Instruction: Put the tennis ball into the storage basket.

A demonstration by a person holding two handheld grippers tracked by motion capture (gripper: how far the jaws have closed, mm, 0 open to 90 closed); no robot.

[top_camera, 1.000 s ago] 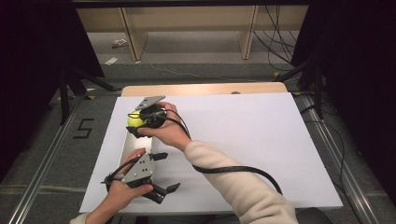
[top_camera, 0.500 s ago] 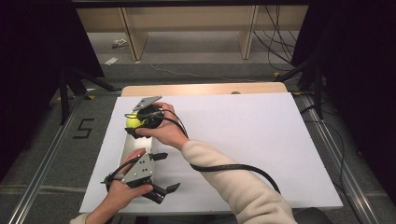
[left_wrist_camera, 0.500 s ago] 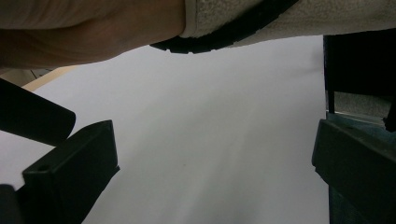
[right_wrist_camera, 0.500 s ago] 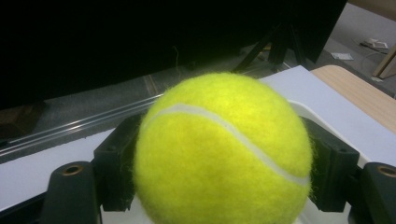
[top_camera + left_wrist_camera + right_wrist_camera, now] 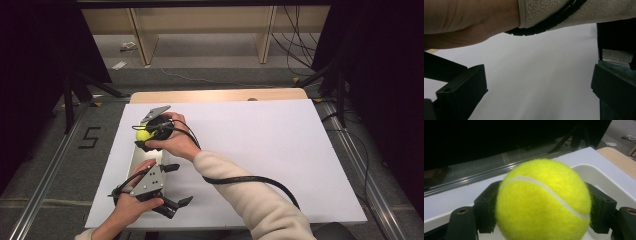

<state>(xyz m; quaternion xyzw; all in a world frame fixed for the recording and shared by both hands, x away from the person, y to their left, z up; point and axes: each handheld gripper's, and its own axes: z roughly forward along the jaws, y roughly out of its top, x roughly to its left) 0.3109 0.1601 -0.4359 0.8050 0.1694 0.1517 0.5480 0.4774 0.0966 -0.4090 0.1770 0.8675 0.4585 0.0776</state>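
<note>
The right gripper [image 5: 145, 134] is pinching the fuzzy yellow-green tennis ball [image 5: 543, 201] over the white plastic tray [image 5: 599, 173] at the bench's left; it could be slipping out. The left gripper [image 5: 172, 204] is idling with jaws spread.

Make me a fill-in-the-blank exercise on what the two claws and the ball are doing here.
1. The right claw is shut on a yellow tennis ____.
2. The ball hangs over a white ____.
3. The left claw stands ____, gripping nothing.
4. The white tray sits at the table's ____ edge.

Missing words: ball; tray; open; left
</note>
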